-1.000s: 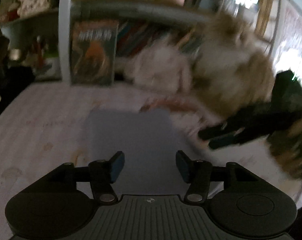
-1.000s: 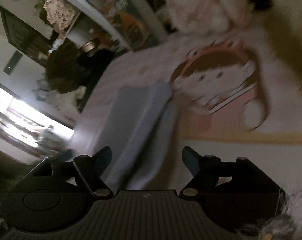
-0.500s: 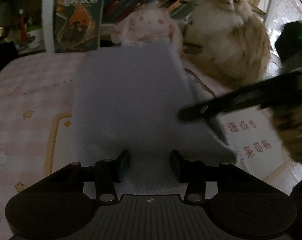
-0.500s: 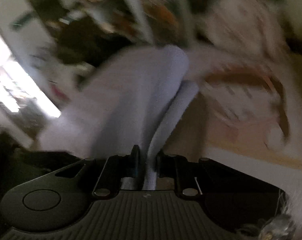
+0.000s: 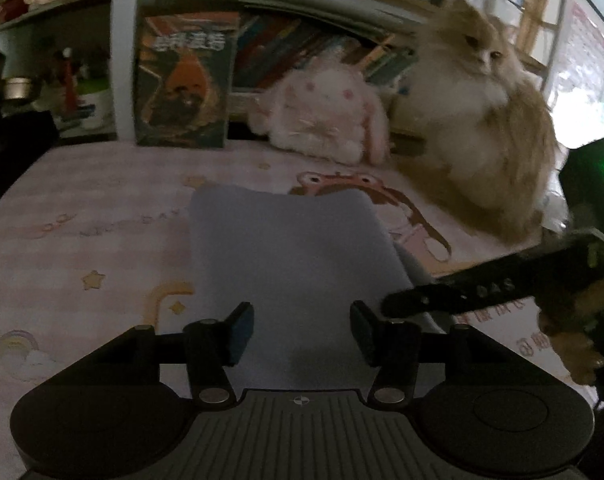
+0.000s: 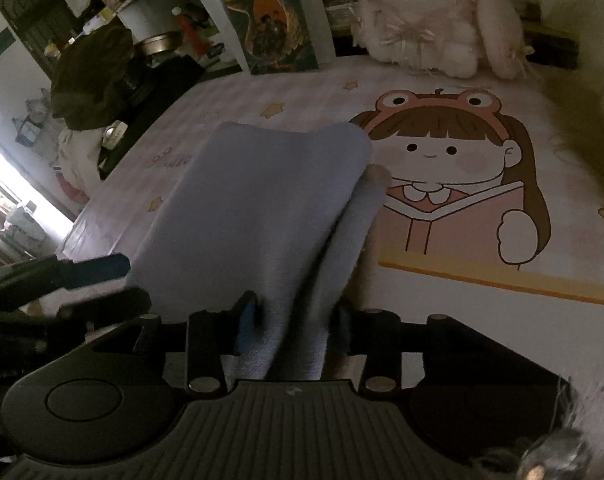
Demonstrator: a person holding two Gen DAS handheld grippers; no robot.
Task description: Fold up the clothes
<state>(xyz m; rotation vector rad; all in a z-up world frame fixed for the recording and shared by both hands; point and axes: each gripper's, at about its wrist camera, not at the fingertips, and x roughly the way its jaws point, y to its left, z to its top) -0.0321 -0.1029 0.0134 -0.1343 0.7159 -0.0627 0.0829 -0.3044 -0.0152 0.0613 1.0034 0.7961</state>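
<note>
A light blue folded cloth (image 5: 294, 264) lies on the pink printed bedsheet (image 5: 82, 240). My left gripper (image 5: 302, 334) is open over the cloth's near edge, its jaws apart and empty. My right gripper (image 6: 298, 328) has its jaws part open around the cloth's near right layers (image 6: 302, 320); the cloth (image 6: 254, 208) spreads ahead of it. The right gripper's fingers (image 5: 453, 298) reach in from the right in the left wrist view. The left gripper's fingers (image 6: 90, 268) show at the left in the right wrist view.
A fluffy cat (image 5: 485, 128) sits at the back right. A white plush rabbit (image 5: 321, 116) and a book (image 5: 182, 84) stand against the bookshelf behind. A cartoon girl print (image 6: 453, 184) lies right of the cloth. Dark clutter stands off the left edge (image 6: 94, 80).
Both grippers closed on the cloth and lifted it, then laid it down flat. The left gripper has opened and let go; the right gripper's jaws have spread apart.
</note>
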